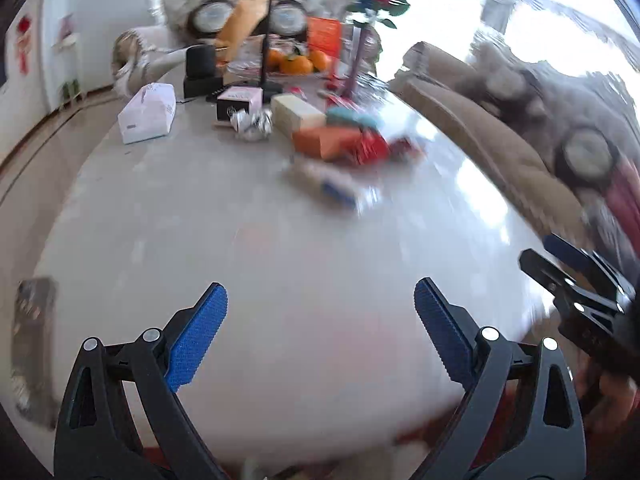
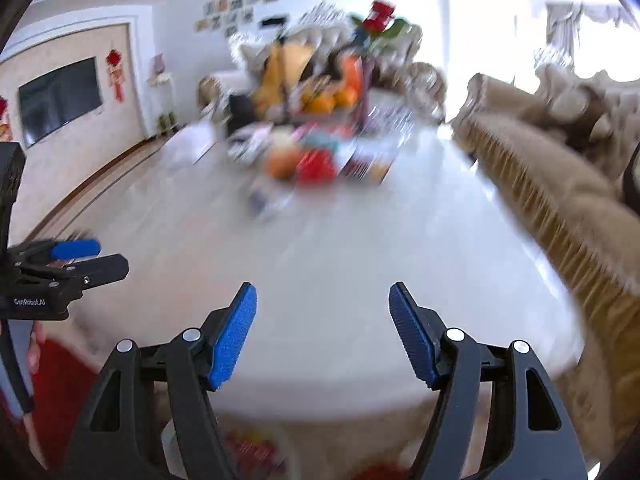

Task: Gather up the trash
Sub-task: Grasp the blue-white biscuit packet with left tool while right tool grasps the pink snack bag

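Observation:
Trash lies in a cluster at the middle of the white table (image 1: pixel 248 264): a crumpled silver foil ball (image 1: pixel 253 123), an orange box (image 1: pixel 326 142), a red wrapper (image 1: pixel 372 148), a cream box (image 1: pixel 298 114) and a flat blue-and-white packet (image 1: pixel 332 188). The same cluster is blurred in the right wrist view (image 2: pixel 304 164). My left gripper (image 1: pixel 320 300) is open and empty over the near part of the table. My right gripper (image 2: pixel 323 300) is open and empty, also over the near table; it shows at the right edge of the left wrist view (image 1: pixel 560 264).
A white tissue box (image 1: pixel 148 114), a black-and-white box (image 1: pixel 238 102), a black speaker (image 1: pixel 200 62), a phone stand (image 1: pixel 266 28), oranges (image 1: pixel 296 62) and a flower vase (image 1: pixel 360 48) stand at the far end. A beige sofa (image 2: pixel 540 184) borders the table's right side. A dark flat object (image 1: pixel 34 332) lies at left.

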Available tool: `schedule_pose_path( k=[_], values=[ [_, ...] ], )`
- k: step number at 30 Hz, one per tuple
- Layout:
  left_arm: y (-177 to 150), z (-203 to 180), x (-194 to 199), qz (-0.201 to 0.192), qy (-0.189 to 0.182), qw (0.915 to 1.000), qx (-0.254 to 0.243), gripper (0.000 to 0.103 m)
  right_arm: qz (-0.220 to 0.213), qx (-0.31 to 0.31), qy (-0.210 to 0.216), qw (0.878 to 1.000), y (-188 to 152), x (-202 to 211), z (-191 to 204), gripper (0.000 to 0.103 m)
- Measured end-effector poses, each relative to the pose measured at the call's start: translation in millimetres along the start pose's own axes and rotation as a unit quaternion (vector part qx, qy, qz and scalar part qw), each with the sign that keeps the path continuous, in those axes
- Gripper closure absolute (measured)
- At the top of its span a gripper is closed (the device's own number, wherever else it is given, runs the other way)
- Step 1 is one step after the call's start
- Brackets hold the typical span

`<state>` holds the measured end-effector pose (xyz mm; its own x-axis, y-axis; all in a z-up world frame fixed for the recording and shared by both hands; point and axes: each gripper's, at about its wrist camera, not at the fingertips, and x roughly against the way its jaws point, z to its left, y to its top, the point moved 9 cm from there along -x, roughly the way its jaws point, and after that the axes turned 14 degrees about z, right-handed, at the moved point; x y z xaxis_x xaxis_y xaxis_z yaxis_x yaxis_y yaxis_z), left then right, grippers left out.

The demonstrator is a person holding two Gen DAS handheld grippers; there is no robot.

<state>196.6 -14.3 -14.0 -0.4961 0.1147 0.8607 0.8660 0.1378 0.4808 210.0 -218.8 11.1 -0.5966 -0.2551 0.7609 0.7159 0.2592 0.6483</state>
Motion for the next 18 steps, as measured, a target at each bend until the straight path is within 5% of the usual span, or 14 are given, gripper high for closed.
schedule_pose_path(
  k=[7,18],
  values=[
    [83.1,0.1,-83.6,0.033,0.043,0.9948,0.086,0.011,0.013,-0.024,-0.018,0.999,105.9,-79.3,-42.2,0.025],
    [107.0,8.6,-132.9,0.056,0.085,0.983,0.153,0.011,0.082,-0.021,-0.024,0.996,146.7,-168.6,-57.5,0.019]
  ],
)
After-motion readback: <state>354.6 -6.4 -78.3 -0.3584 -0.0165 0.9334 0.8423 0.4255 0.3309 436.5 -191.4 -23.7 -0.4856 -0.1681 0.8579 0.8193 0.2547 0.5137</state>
